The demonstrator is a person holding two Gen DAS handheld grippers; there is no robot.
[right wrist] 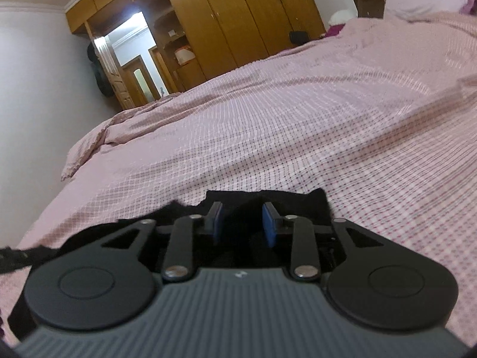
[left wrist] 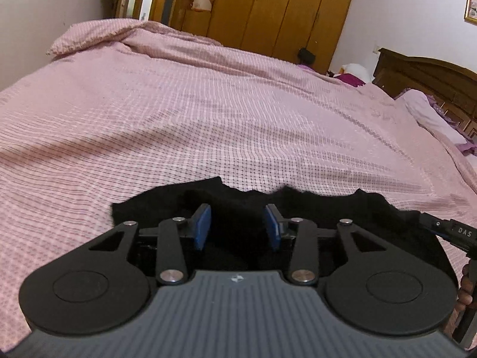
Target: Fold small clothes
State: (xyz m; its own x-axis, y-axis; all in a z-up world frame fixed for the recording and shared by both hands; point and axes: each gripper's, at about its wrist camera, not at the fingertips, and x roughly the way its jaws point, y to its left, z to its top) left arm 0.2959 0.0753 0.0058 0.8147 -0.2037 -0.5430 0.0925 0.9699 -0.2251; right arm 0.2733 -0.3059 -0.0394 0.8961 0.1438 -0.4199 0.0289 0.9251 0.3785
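Black garment [left wrist: 238, 208] is seen lying flat on the bed [left wrist: 208, 119], at the near edge of the pink checked cover, directly under both tools. In the left wrist view its far edge is ragged and wavy; cloth spreads to both sides of the left tool [left wrist: 237, 226] and runs on toward the frame's right. The left tool is pointed fwd and tilted down toward the cloth, low over it. Its blue pads [left wrist: 201, 226] are parted to a moderate gap, approx. halfway; dark fabric is seen in the gap, but no pad is pressed on it, so nothing is gripped. At the right edge of that view part of the other tool's black body and some fingers [left wrist: 466, 286] of the person's hand around its handle are visible.

In the right wrist view the right tool [right wrist: 243, 223] is held in much the same pose: aimed fwd and down, close over the garment's right end, with the view rolled so the bed slopes up to the right. Its blue pads [right wrist: 269, 226] stand apart by a narrower gap, w/ black cloth below and between them, not pinched. A strip of the garment is seen trailing off to the left edge.

A wooden wardrobe [right wrist: 238, 15], a headboard [left wrist: 426, 80] and a pale pillow [right wrist: 423, 3] are seen beyond the bed.
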